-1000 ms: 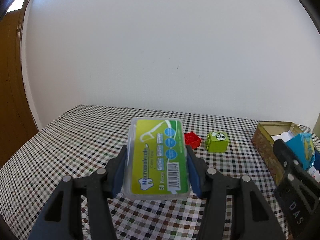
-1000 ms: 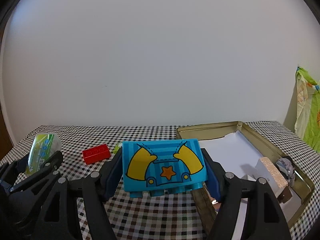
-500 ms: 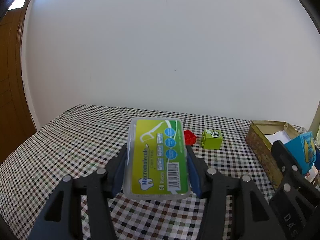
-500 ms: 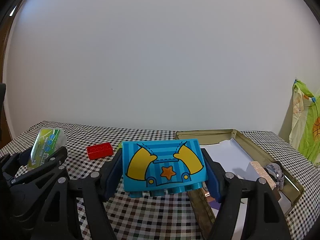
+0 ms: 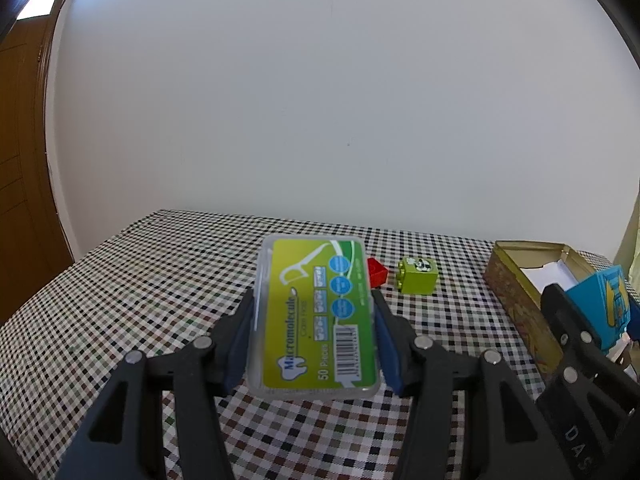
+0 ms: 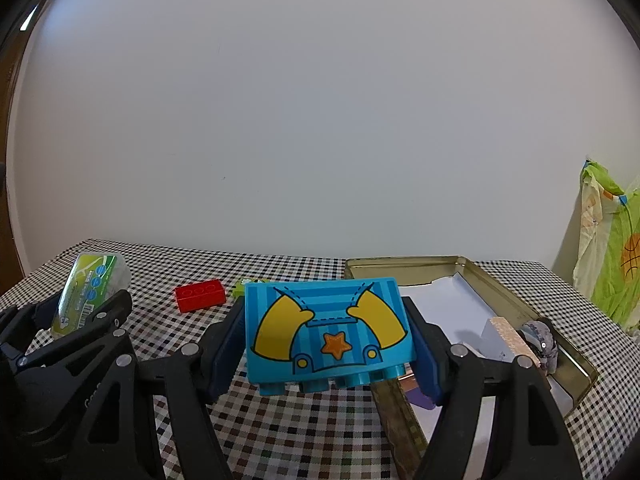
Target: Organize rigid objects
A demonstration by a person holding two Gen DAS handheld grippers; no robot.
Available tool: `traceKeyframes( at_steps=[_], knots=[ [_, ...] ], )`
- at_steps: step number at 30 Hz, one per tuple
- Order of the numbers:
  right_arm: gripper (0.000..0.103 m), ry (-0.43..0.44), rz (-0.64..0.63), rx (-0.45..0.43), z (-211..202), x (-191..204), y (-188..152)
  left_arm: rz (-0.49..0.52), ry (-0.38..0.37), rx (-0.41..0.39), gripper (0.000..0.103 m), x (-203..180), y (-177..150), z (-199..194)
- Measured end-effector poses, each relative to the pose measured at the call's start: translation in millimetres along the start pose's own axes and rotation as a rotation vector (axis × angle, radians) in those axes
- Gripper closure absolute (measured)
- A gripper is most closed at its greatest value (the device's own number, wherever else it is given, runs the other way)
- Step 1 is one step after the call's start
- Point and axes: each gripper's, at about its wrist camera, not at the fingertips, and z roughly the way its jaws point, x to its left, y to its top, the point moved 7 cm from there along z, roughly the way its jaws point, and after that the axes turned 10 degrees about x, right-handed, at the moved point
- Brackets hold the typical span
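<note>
While the left wrist view is looking across the checked counter (image 5: 120, 280), the left tool (image 5: 314, 312) is sitting at lower centre of the frame, partly closed, with both blue pads pressing on the long sides of the floss-pick box (image 5: 314, 312). That clear box, with its green label facing up, is hanging above the counter and not touching it. Just right of the box's far end, the red brick (image 5: 378, 270) is lying on the counter, partly hidden behind the box, and the green cube block (image 5: 418, 276) is standing beside it, close but apart. Further right, the gold tin (image 5: 516, 300) is sitting open on the counter with white paper inside. At the far right edge, the right tool (image 5: 600, 320) is showing as a black arm with the blue block (image 5: 600, 300) at its tip.

In the right wrist view, the left tool (image 6: 80, 312) is appearing at lower left, carrying the floss-pick box (image 6: 90, 292). Moving right, the red brick (image 6: 200, 298) is lying on the counter (image 6: 280, 440), and the green cube block (image 6: 244, 286) is peeking out behind the blue block (image 6: 326, 330). At lower centre, the right tool (image 6: 326, 336) is standing fairly wide, its pads clamping both ends of the blue block, printed face up, studs pointing toward the camera. The block is hovering beside the near left wall of the gold tin (image 6: 520, 304), which is holding paper and small items at right. A green patterned cloth (image 6: 612, 248) is hanging at the far right.
</note>
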Motion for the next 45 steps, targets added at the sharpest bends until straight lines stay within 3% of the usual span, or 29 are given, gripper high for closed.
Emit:
traceKeyframes(
  at_steps=[45],
  knots=[
    [0.029, -0.064, 0.046, -0.107, -33, -12, -12, 0.056, -0.058, 0.014, 0.050, -62, -15, -26]
  ],
)
